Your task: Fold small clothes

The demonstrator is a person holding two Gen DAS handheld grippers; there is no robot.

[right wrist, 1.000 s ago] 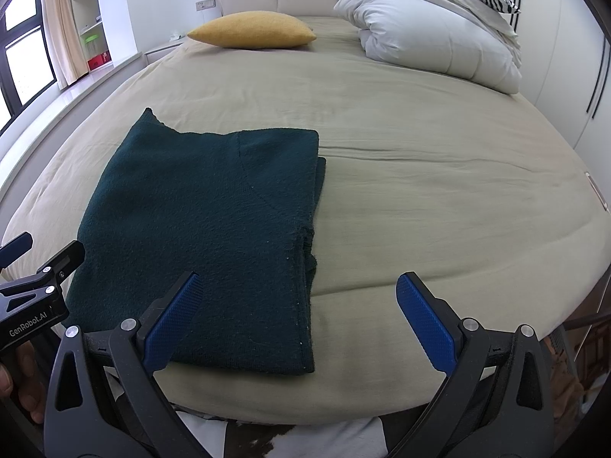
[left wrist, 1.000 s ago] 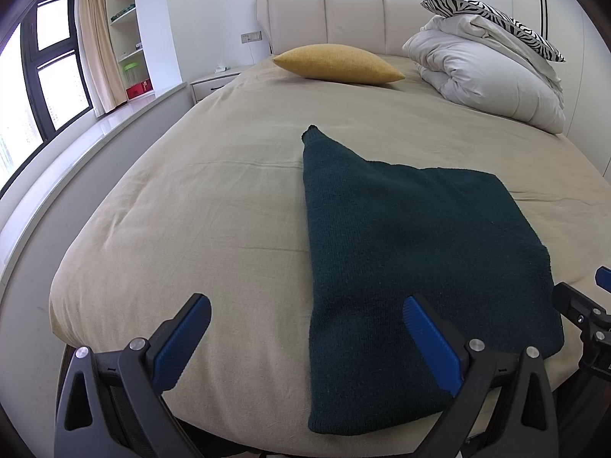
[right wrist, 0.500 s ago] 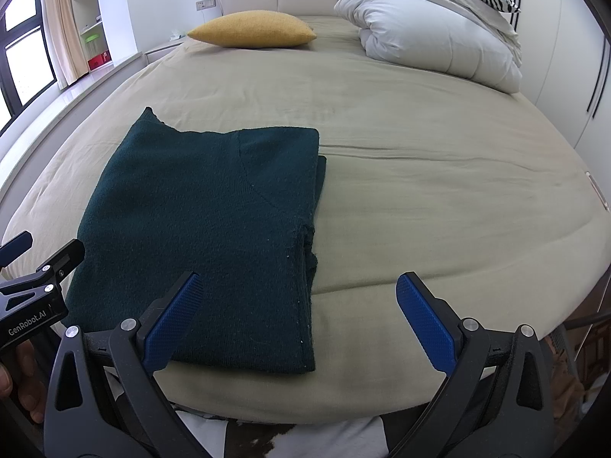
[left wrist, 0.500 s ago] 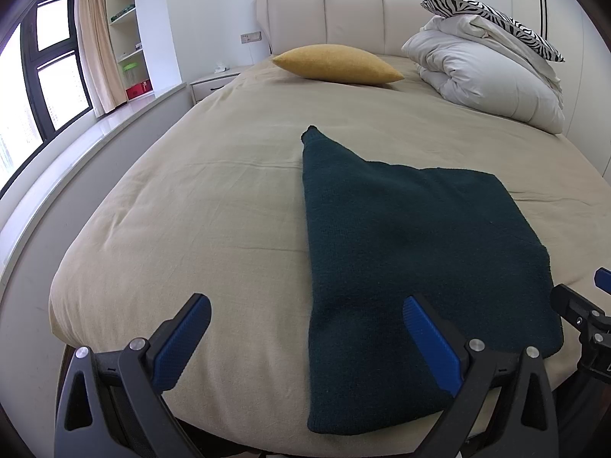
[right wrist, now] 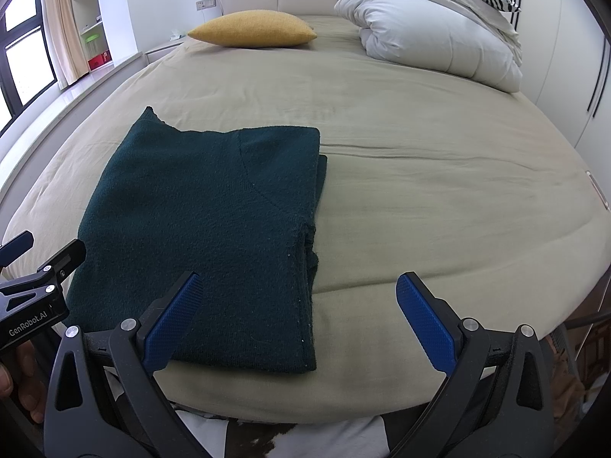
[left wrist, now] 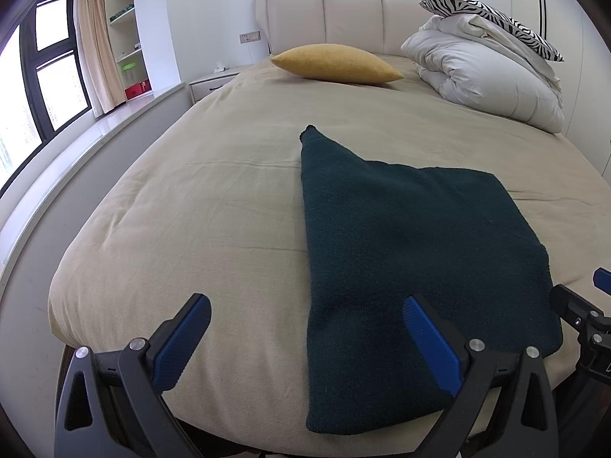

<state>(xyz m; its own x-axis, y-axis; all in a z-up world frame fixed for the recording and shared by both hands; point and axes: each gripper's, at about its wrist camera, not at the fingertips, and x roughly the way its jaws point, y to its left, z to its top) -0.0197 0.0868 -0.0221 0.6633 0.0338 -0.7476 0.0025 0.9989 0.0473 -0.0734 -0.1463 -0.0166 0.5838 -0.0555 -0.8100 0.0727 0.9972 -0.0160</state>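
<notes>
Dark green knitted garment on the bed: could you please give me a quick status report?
Left claw open, right claw open, both empty. Dark green knitted garment lies folded flat on beige bed cover. Nothing in the way.

The dark green garment (right wrist: 214, 221) is coarse matt knit, lying on a smooth beige cloth bedsheet (right wrist: 420, 198), gripper pads (right wrist: 173, 318) textured blue.

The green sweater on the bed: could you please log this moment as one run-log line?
sweater: folded, flat on bed | left gripper: open, empty | right gripper: open, empty
</notes>
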